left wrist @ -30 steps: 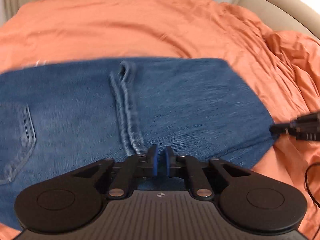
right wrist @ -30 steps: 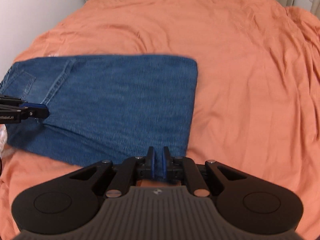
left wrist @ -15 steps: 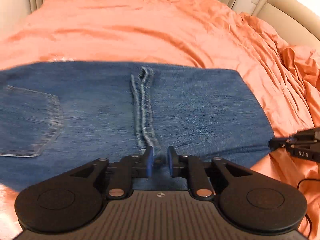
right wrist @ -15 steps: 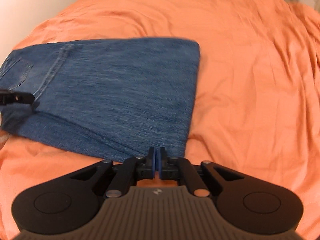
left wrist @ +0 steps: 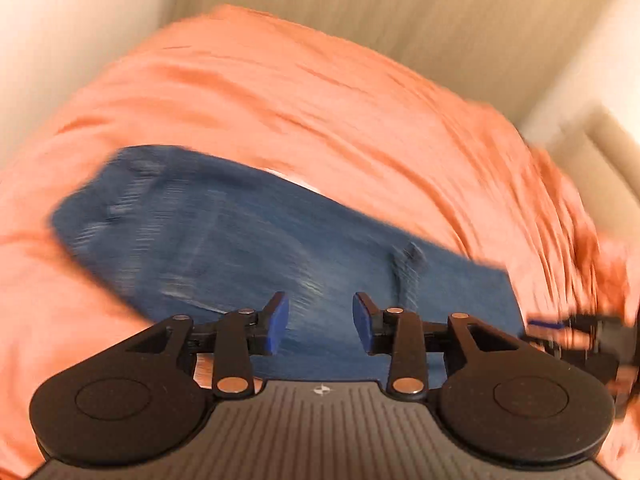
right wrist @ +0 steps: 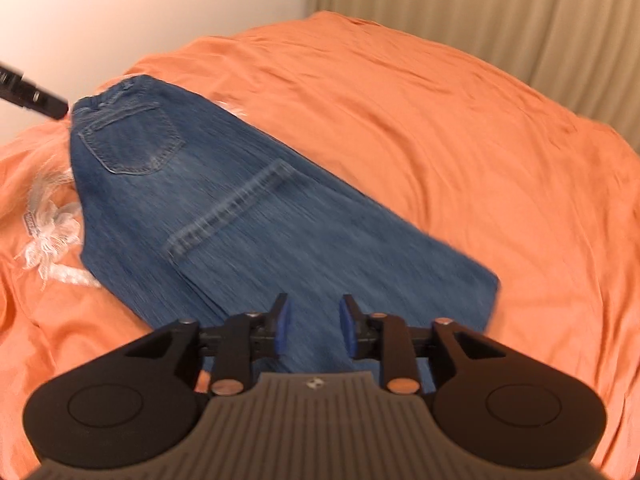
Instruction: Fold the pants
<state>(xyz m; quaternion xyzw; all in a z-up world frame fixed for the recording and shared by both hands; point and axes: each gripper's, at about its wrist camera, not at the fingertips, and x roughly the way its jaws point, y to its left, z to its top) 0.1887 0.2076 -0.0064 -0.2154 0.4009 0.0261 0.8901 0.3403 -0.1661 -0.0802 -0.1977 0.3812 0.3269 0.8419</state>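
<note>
**Letting go after the fold**

The folded blue denim pants (right wrist: 248,216) lay flat on the orange bedspread (right wrist: 460,128), waistband and back pocket toward the wall. The left gripper (left wrist: 320,322) and the right gripper (right wrist: 312,322) were both opening, their blue pads part-way apart with nothing pinched between them. A clean release probably meant lifting straight off, so no pad dragged the top layer askew. The pants' right folded edge looked straight; the hem seam (right wrist: 232,208) crossed mid-panel. Bare bedspread lay open beyond and to the right; white lace (right wrist: 52,236) sat just beside the left edge.
</note>
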